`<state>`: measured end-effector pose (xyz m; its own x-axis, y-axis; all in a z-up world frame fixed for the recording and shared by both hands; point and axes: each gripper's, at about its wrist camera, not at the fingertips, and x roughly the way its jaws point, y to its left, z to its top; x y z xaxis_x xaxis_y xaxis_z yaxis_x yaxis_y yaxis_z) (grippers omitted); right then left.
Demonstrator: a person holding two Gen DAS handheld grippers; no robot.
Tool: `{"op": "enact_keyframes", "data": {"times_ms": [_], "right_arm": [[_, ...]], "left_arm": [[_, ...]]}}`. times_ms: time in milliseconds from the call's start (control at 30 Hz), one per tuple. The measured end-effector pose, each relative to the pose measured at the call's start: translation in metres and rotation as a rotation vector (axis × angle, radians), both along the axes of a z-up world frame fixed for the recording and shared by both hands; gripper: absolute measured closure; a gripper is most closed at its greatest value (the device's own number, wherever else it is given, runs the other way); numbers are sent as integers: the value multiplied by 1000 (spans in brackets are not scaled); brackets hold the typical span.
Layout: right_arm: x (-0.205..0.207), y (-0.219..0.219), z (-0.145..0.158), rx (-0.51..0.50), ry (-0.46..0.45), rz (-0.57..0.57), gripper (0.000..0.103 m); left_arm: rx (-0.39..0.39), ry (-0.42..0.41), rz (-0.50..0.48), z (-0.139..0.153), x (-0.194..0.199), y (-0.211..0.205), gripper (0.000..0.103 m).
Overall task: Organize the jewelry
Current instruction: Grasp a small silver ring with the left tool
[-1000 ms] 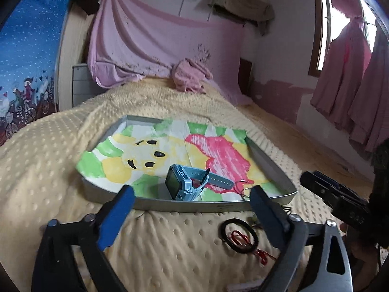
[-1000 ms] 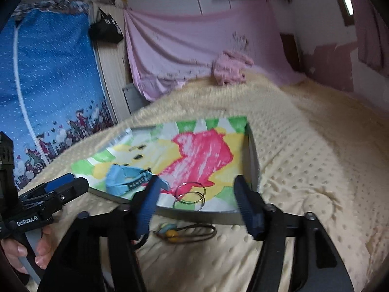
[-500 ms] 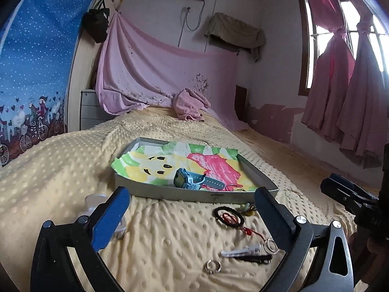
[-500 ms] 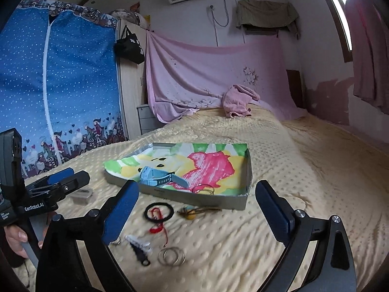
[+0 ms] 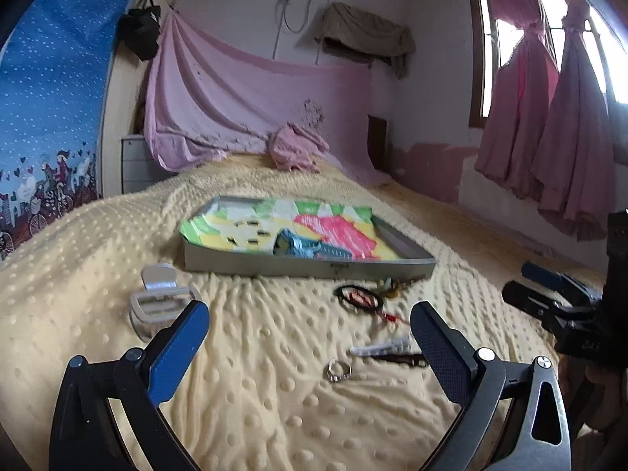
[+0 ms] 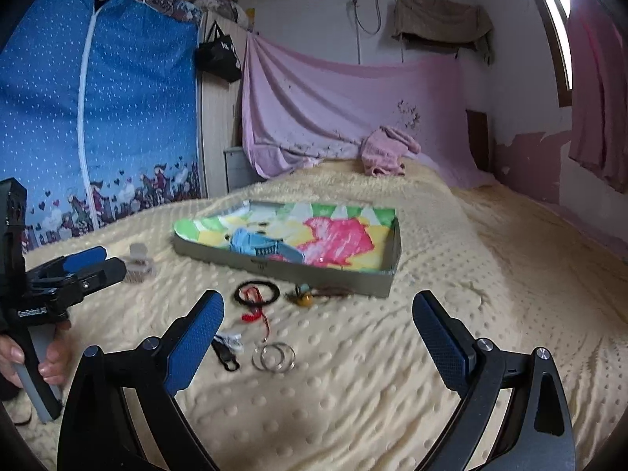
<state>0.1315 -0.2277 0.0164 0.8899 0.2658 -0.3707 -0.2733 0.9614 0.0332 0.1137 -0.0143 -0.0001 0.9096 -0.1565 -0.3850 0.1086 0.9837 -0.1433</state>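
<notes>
- We see the bed (image 6: 451, 353) under a bumpy yellow blanket; it carries everything.
- A shallow grey tray (image 6: 314, 272) lined with a bright cartoon drawing sits mid-bed; a blue watch (image 6: 255, 245) lies inside it by its near wall.
- Our left hand-held gripper (image 5: 310, 337) hangs over the near part of the bed with its blue pads spread wide and nothing between them; the right view shows it again (image 6: 84, 265) at the left edge, gripped by a hand (image 6: 35, 357).
- Our right hand-held gripper (image 6: 318, 329) is likewise spread wide and empty, its fingers framing the loose pieces on the blanket.
- A clear hair claw (image 5: 161, 298) rests on the blanket towards the bed's left side, just short of the tray's near left corner.
- A black bracelet (image 6: 257, 292) with red cord lies on the blanket just in front of the tray's near wall.
- Beside it, nearer the tray's near right corner, is a small amber pendant on a cord (image 6: 306, 298).
- Closer to us lie a black and a white hair clip (image 6: 227, 349), touching.
- Just right of them are two thin hoop earrings (image 6: 274, 357), overlapping.
</notes>
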Motion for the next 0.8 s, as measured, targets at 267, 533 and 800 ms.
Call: {"op": "enact_keyframes", "data": {"times_ms": [267, 533, 800], "right_arm": [[19, 7, -19, -24, 119, 27, 8], [39, 4, -41, 19, 245, 58, 21], [51, 27, -59, -41, 321, 145, 46]], "left_arm": [[23, 167, -70, -22, 19, -9, 0], [18, 288, -153, -41, 38, -18, 33], [36, 350, -188, -52, 47, -27, 48]]}}
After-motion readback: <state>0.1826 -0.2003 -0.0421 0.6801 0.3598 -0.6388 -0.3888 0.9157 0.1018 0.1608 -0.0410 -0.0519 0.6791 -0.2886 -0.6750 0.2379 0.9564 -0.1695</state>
